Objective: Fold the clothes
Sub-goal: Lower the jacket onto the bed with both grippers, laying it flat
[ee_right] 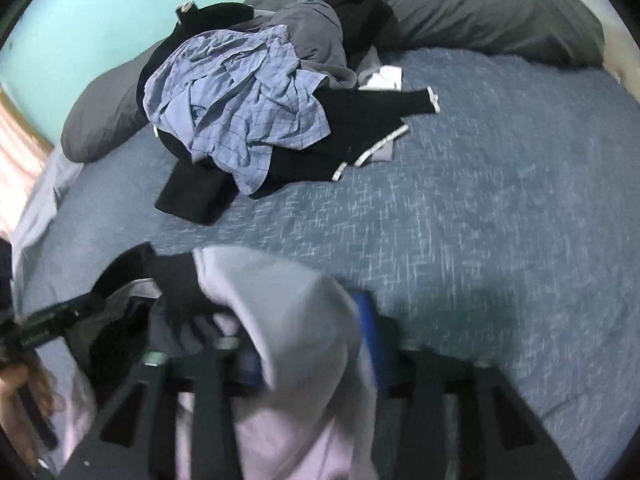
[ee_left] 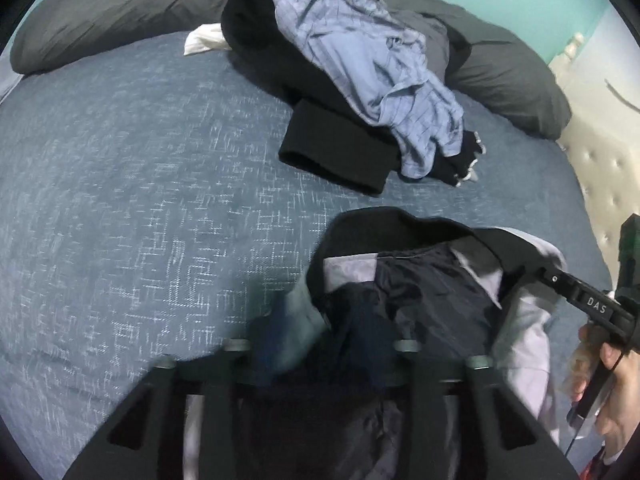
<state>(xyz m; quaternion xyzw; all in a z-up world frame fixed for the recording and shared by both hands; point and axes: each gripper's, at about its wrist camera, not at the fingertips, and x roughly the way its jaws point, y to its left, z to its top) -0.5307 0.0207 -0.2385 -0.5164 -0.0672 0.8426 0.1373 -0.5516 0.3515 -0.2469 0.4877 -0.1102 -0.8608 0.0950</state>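
Two handheld grippers over a blue woven bedspread (ee_left: 120,168), both angled down at one garment (ee_left: 432,300) — a dark-navy and pale-lavender piece with a black collar or hem, bunched on the near part of the bed. Left gripper (ee_left: 324,354) has its jaws parted, dark fabric lying between them; whether the pads press on it I cannot tell through the blur. Right gripper (ee_right: 316,354) likewise spread, pale lavender cloth draped across its gap, blue pad showing beside the cloth; no clear pinch.

Likely step: laying the garment down to start a fold. To do it well — let it settle fully on the spread, pull the two sides apart so it lies flat, smooth the lavender fold before creasing.

The pile of unfolded clothes (ee_right: 248,92), blue checked shirt on top of black items, sits farther up the bed against grey pillows (ee_right: 500,12), well apart from the working spot; keep the fold clear of it.
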